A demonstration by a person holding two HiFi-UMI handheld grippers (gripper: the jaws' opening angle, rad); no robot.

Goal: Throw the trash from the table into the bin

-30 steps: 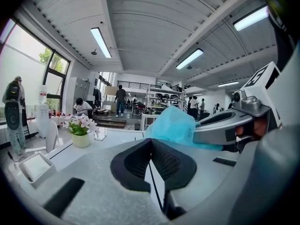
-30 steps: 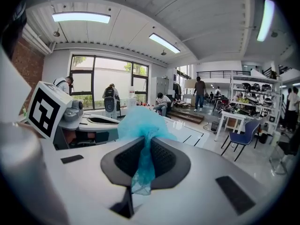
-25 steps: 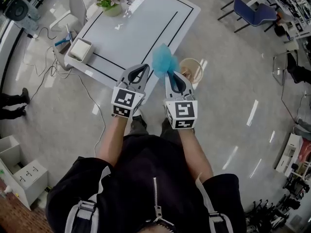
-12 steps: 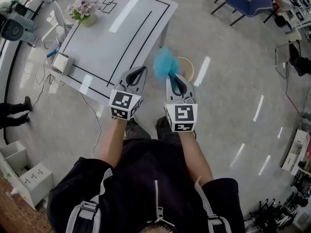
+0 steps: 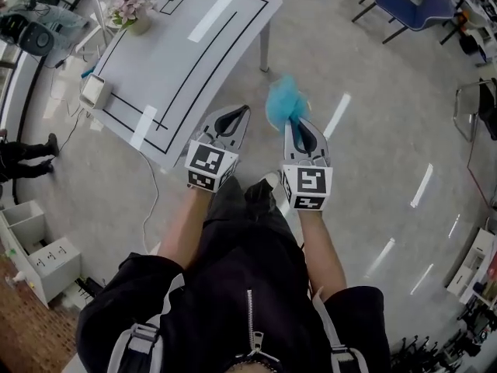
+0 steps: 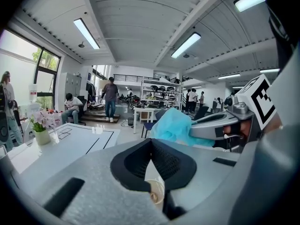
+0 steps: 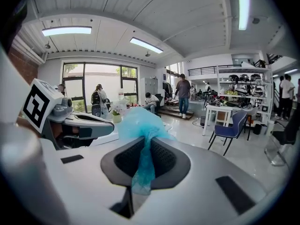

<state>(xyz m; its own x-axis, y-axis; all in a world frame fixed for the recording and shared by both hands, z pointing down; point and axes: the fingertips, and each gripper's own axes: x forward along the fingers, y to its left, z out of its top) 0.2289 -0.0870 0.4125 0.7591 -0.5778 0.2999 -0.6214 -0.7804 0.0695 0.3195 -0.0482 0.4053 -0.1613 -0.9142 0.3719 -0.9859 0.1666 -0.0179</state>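
Note:
My right gripper (image 5: 293, 120) is shut on a crumpled blue bag of trash (image 5: 286, 102), which bulges out past its tips above the grey floor. In the right gripper view the blue trash (image 7: 140, 121) is pinched between the dark pads (image 7: 164, 156) and hangs down through the gap. My left gripper (image 5: 239, 109) is level with it on the left, its tips meeting with nothing between them. In the left gripper view a pale round bin (image 6: 157, 191) shows low down behind the shut jaws. The bin is hidden in the head view. The white table (image 5: 194, 45) lies at the upper left.
On the table stand a flower pot (image 5: 132, 14) and a small white box (image 5: 93, 90). A blue chair (image 5: 411, 6) is at the far right. There is a white cabinet (image 5: 35, 259) at the left. A cable (image 5: 151, 193) trails over the floor beside the table. People stand in the background.
Both grippers have moved away from the table's edge, out over the open floor, the right one still holding the blue trash. The bin beside the trash earlier no longer shows in the head view.

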